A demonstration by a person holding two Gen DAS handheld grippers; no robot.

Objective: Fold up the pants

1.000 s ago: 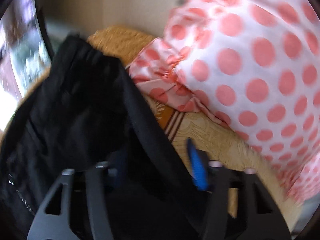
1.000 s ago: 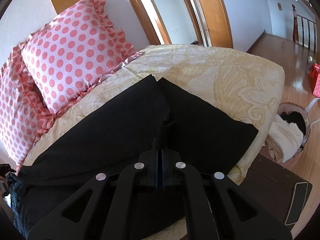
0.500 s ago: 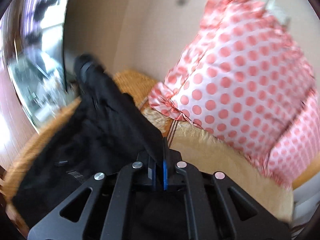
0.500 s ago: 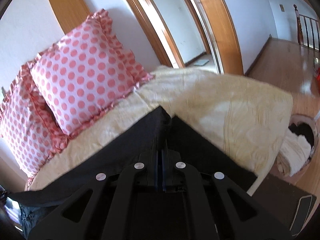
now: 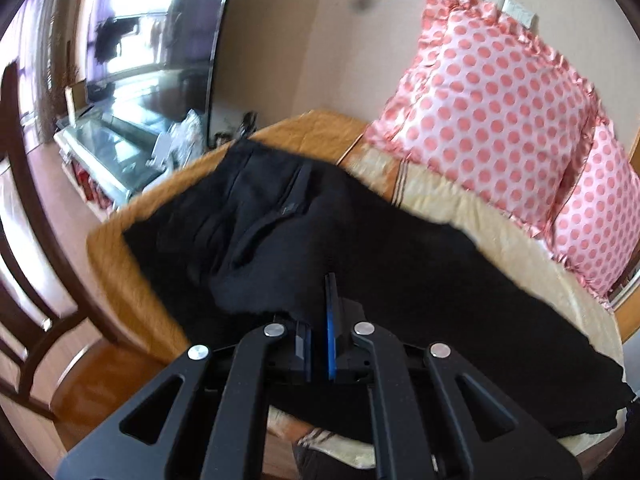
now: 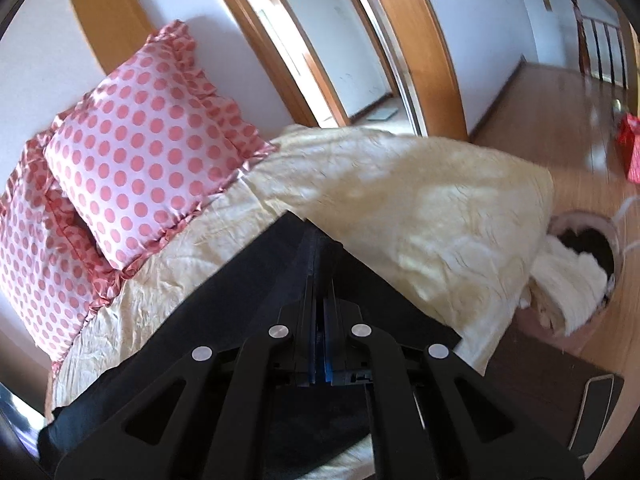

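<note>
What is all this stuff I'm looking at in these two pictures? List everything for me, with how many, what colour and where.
pants: one, black, spread across the bed.
bedspread: one, cream, covering the bed.
orange cover: one, at the bed's left end, under the pants' waist.
pillows: two, pink with polka dots, leaning at the wall.
television: one, dark screen, left of the bed.
chair: one, dark wood, beside the bed.
basket: one, on the floor, holding white and black cloth.
phone: one, dark, on a dark stand by the bed.
red bag: one, on the floor at far right.
left gripper: black, shut on pants.
right gripper: black, shut on pants.
</note>
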